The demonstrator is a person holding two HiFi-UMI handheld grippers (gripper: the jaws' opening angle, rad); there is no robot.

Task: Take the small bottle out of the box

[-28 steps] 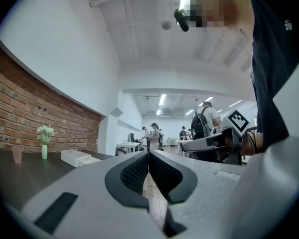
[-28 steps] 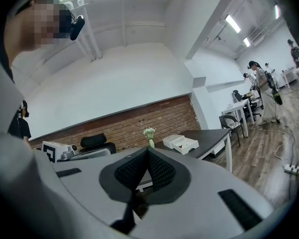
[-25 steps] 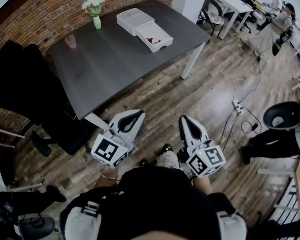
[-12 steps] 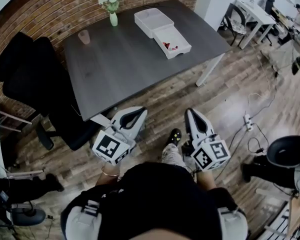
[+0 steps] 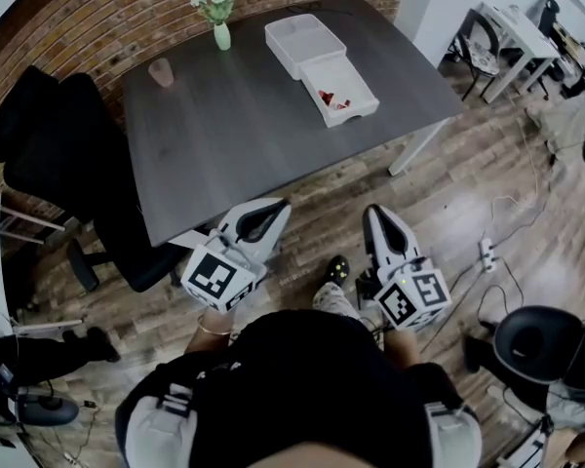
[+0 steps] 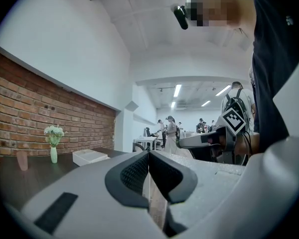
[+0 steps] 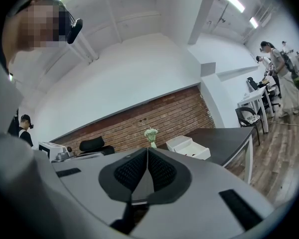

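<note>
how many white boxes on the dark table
2, side by side: an empty white rectangular box farther back, and a white box holding something red in front of it.

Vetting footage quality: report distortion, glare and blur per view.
Head view: fisheye bows the table edges and brick wall, with glare on the wood floor at right. Left gripper view: black circular vignette, ceiling lights blown out. Right gripper view: same vignette, bright ceiling strip.
</note>
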